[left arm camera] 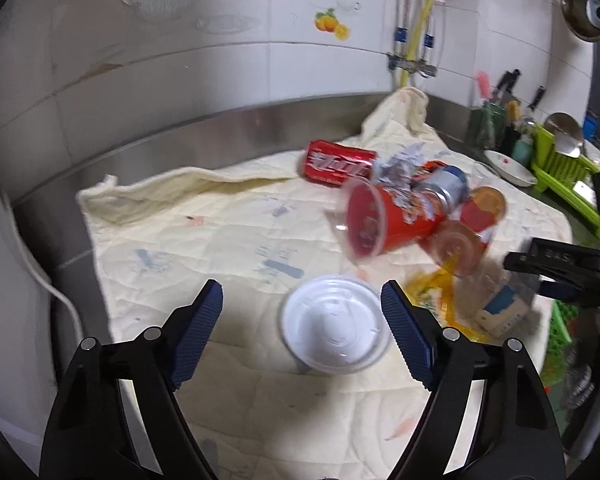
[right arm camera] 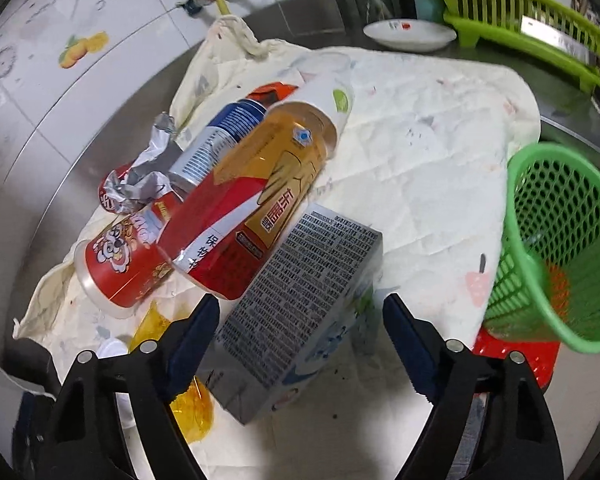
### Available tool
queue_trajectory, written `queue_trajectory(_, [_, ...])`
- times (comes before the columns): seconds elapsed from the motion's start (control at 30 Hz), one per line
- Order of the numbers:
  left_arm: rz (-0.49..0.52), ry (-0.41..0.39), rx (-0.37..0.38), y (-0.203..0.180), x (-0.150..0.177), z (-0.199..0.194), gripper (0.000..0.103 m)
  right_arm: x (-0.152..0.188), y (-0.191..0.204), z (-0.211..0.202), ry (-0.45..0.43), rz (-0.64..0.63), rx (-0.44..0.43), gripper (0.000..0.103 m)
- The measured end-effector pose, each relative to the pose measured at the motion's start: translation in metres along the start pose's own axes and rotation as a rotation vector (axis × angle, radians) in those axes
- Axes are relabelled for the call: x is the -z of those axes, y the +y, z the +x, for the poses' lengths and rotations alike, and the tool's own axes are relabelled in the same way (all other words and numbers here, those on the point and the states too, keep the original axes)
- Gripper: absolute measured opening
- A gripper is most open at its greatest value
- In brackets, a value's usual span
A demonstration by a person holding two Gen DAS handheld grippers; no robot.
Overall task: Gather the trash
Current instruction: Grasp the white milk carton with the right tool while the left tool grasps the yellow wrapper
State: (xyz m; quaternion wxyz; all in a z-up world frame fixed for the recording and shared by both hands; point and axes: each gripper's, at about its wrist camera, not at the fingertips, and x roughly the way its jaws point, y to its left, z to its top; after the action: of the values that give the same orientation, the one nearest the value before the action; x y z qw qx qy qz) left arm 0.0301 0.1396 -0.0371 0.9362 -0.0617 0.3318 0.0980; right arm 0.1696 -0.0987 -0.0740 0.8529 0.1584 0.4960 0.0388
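Observation:
A white lidded plastic cup [left arm camera: 334, 328] stands on the cream quilted cloth [left arm camera: 204, 240] between the jaws of my left gripper [left arm camera: 302, 300], close to the right-hand pad and clear of the other; this gripper is open. My right gripper [right arm camera: 300, 304] is open around a grey printed carton [right arm camera: 300, 300], which lies on the cloth with a gap to the right-hand pad. Behind the carton lie a gold-and-red can [right arm camera: 252, 208], a red snack cup [right arm camera: 120, 268], a blue-and-white can [right arm camera: 216, 140], crumpled foil [right arm camera: 140, 176] and a yellow wrapper [right arm camera: 192, 404]. A red can [left arm camera: 336, 164] lies farther back.
A green mesh basket [right arm camera: 560, 240] stands at the cloth's right edge on something red [right arm camera: 516, 360]. A white plate [right arm camera: 408, 36] and a green dish rack [right arm camera: 520, 20] sit behind on the steel counter. Tiled wall and pipes [left arm camera: 412, 40] close the back.

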Motion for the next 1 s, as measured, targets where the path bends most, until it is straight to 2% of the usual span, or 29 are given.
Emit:
queue_trajectory(0.23, [0.079,0.043,0.121,-0.037,0.002,0.014,0.073,0.001,-0.009,-0.008,0.032,0.010,-0.065,0.063])
queue_trajectory(0.47, [0.147,0.099,0.197,-0.069,0.002,0.037,0.065,0.012,-0.036,-0.021,0.056,0.080,-0.173,0.056])
queue_trajectory(0.57, [0.173,0.132,0.204,-0.080,0.003,0.050,0.059,0.015,-0.051,-0.014,0.075,0.145,-0.219,0.054])
queue_trajectory(0.63, [0.185,0.152,0.206,-0.085,0.003,0.058,0.057,0.019,-0.061,-0.002,0.119,0.204,-0.255,0.052])
queue_trajectory(0.7, [0.209,0.163,0.202,-0.090,0.004,0.062,0.054,0.022,-0.068,0.003,0.136,0.258,-0.313,0.049])
queue_trajectory(0.77, [0.215,0.169,0.211,-0.091,0.004,0.064,0.051,0.022,-0.069,-0.002,0.107,0.241,-0.334,0.045])
queue_trajectory(0.83, [0.210,0.188,0.227,-0.090,0.004,0.068,0.047,0.020,-0.064,-0.013,0.067,0.191,-0.313,0.044])
queue_trajectory(1.0, [0.206,0.230,0.240,-0.092,0.007,0.079,0.025,0.012,-0.066,-0.036,0.000,0.093,-0.313,0.040])
